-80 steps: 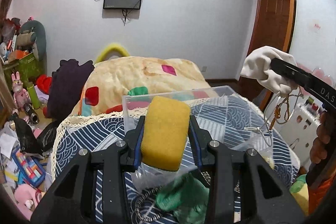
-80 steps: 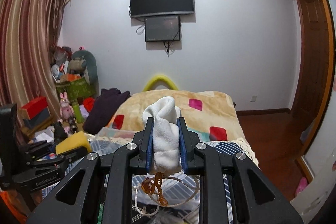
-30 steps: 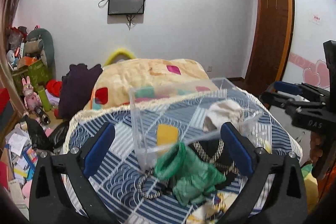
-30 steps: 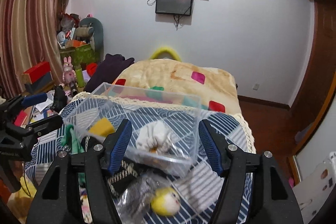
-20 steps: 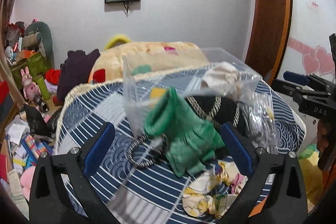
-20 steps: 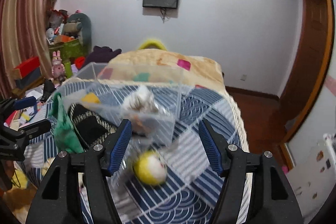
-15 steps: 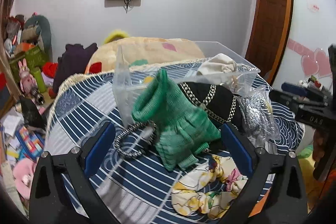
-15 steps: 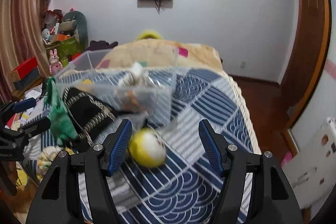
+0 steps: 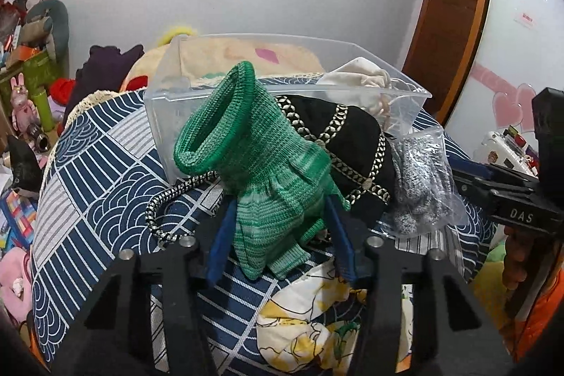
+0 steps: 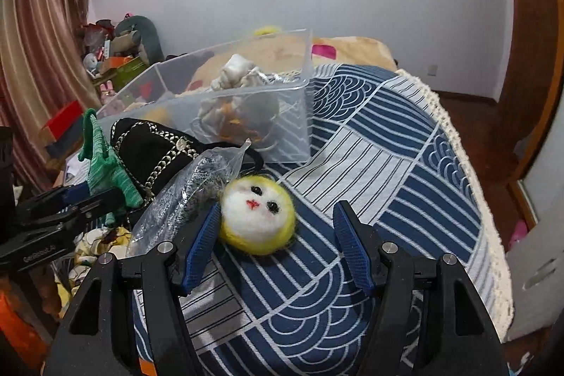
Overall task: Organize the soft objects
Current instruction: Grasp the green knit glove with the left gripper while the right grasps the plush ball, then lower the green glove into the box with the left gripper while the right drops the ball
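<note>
A green knitted glove (image 9: 261, 157) stands on the patterned table cloth (image 10: 387, 164) in front of a clear plastic bin (image 9: 169, 115). My left gripper (image 9: 278, 210) is closing, and both blue pads press the glove's lower part. A yellow plush ball with a white face (image 10: 257, 214) lies between the jaws of my right gripper (image 10: 278, 210), which is closing. Its left pad touches the ball; the right pad stands apart from it. A white pouch (image 10: 232, 69) lies inside the bin (image 10: 289, 115).
A black cap with chain trim (image 9: 352, 143) leans behind the glove, beside a plastic bag of silvery stuff (image 9: 419, 178). A floral fabric piece (image 9: 310, 316) and a striped cord (image 9: 169, 203) lie near the front. A person's hand (image 9: 518, 256) holds the right gripper's handle.
The yellow sponge and white pouch left the jaws and lie in the bin. Both grippers sank toward the table. The left jaws closed on the green glove; the right narrowed around the plush ball.
</note>
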The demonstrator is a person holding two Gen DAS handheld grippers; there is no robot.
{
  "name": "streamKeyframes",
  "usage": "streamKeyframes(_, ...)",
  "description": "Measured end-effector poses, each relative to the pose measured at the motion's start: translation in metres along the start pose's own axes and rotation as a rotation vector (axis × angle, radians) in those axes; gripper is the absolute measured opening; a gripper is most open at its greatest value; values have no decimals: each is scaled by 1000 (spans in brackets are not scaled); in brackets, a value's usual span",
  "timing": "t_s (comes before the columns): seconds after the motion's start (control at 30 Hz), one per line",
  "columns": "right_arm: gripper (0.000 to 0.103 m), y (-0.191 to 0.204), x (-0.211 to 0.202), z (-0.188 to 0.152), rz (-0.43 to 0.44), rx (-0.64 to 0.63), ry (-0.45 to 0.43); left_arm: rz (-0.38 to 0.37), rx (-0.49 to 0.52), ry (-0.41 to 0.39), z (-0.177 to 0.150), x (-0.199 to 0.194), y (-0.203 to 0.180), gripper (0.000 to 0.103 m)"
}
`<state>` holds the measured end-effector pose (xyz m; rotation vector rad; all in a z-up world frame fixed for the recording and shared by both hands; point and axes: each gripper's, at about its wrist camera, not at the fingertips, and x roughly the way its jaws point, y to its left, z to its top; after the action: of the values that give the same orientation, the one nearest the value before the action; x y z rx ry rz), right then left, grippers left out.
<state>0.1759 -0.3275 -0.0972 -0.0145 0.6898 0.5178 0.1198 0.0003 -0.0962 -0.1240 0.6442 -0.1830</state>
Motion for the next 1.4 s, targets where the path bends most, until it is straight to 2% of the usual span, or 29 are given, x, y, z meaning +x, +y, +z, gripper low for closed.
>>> streamKeyframes(0.03, 53, -1, 0, 0, 21, 7, 6, 1, 9, -3, -1, -1, -1, 42)
streamKeyframes(0.1, 40, -1, 2, -1, 63, 15, 17, 10, 33, -16, -3, -5, -4, 33)
streamKeyframes(0.2, 37, 1, 3, -2, 75, 10, 23, 18, 57, -35, -4, -10, -6, 19)
streamKeyframes(0.3, 35, 4, 1, -2, 54, -4, 11, 9, 54, -45, -4, -16, -3, 13)
streamKeyframes(0.6, 35, -3, -25, 14, -40, -4, -94, 15, 70, -123, 9, -48, -1, 12)
streamKeyframes(0.9, 35, 10, -53, 42, -44, -38, -210, 33, 86, -219, 44, -76, 2, 12)
streamKeyframes(1.23, 35, 43, -40, 79, -13, -110, -261, 82, 126, -261, 76, -65, 5, 12)
streamKeyframes(1.4, 35, 61, -20, 90, -5, -137, -243, 84, 119, -232, 81, -43, 10, 12)
